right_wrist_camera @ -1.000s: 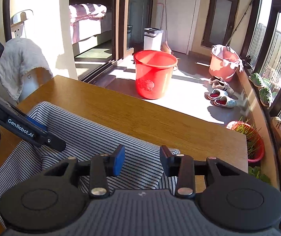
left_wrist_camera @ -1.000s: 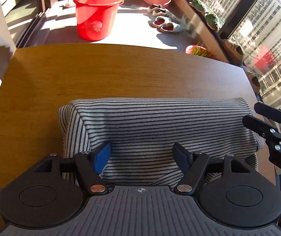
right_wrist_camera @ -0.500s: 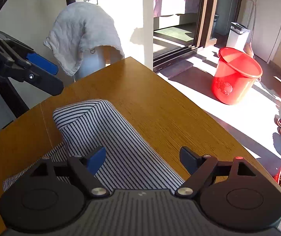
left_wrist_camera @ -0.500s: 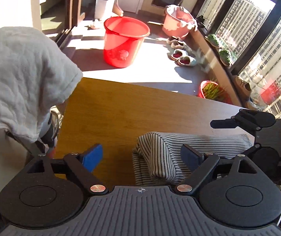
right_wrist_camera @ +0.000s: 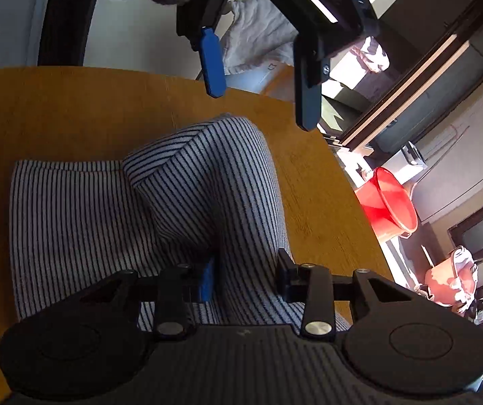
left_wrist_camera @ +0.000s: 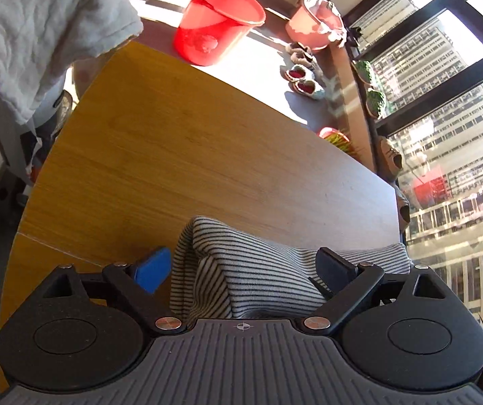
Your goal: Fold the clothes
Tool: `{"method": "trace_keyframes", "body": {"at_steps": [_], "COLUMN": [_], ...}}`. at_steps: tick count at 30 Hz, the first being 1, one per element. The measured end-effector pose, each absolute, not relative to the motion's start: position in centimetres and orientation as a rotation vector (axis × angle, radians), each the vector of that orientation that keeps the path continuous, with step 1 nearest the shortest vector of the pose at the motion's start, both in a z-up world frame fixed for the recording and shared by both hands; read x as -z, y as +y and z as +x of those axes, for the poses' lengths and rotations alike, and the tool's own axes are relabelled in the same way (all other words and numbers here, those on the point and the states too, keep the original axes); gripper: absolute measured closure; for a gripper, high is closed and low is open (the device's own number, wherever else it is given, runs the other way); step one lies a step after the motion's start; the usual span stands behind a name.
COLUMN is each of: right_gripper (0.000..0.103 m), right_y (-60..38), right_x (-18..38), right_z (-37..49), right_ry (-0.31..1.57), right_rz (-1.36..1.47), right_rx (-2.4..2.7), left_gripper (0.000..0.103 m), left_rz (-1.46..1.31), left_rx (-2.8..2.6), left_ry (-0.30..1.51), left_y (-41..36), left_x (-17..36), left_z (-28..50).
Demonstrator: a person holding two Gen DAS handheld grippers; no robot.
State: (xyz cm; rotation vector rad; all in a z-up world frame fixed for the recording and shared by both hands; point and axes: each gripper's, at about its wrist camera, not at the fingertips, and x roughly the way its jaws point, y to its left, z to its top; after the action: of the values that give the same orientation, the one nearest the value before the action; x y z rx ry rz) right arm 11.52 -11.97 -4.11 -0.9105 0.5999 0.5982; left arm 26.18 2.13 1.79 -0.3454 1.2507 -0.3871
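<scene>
A striped garment lies folded on the wooden table, with one end raised into a hump. My right gripper has its jaws partly closed around that raised fold, cloth between them. My left gripper hangs open above the far end of the garment, touching nothing. In the left wrist view the garment lies between the open fingers of my left gripper.
A white towel hangs over a chair at the table's left. A red bucket, a pink basin and slippers are on the floor beyond the table. Windows run along the right.
The right gripper has narrowed from wide open around a fold of the garment and lifted it. The left gripper has swung over the garment's far end, still open.
</scene>
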Motion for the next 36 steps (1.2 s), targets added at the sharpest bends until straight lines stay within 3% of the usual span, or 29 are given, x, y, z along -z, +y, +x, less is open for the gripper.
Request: {"method": "trace_keyframes", "body": {"at_steps": [2,6,12,16,17,19,20,24,31,36], "right_gripper": [0.058,0.054,0.034,0.031,0.032,0.048,0.053,0.069,0.071,0.071], "right_y": [-11.5,-14.7,-21.3,-26.9,-28.7,-31.9,-32.8,-34.3,-34.9,-34.8], "right_x": [4.7,0.9,-5.8,-2.7,-1.0,1.8,2.6,3.1,-1.6,-1.3], "right_z": [9.9,11.9,14.6,19.3,20.3,20.1,19.6,20.0,23.4,22.2], "right_ry": [0.561,0.748,0.711,0.945,1.028,1.125,1.132,1.098,0.861,0.805], "right_rz": [-0.925,-0.611,-0.376,-0.049,0.04,0.28,0.36,0.463,0.426,0.41], "right_rx": [-0.569,-0.557,-0.136,0.038,0.06,0.062,0.064,0.067,0.036,0.052], "left_gripper": [0.027,0.03,0.031,0.03,0.029,0.032,0.04,0.051,0.053,0.053], "left_rz": [-0.251,-0.198,-0.101,-0.143,-0.167,-0.203,-0.206,-0.105,-0.006,0.036], "left_rx": [0.374,0.404,0.398,0.357,0.343,0.327,0.328,0.331,0.333,0.353], "left_ry": [1.295,1.304,1.297,1.312,1.322,1.32,1.303,1.217,1.002,0.995], "left_y": [0.3,-0.8,-2.3,-2.3,-2.1,-1.6,-1.6,-3.0,-5.4,-5.9], "left_x": [-0.2,1.0,1.2,1.3,1.5,1.7,1.7,0.7,-4.2,-3.5], "left_z": [25.6,24.5,23.3,23.3,23.3,23.2,23.3,26.1,31.1,29.3]}}
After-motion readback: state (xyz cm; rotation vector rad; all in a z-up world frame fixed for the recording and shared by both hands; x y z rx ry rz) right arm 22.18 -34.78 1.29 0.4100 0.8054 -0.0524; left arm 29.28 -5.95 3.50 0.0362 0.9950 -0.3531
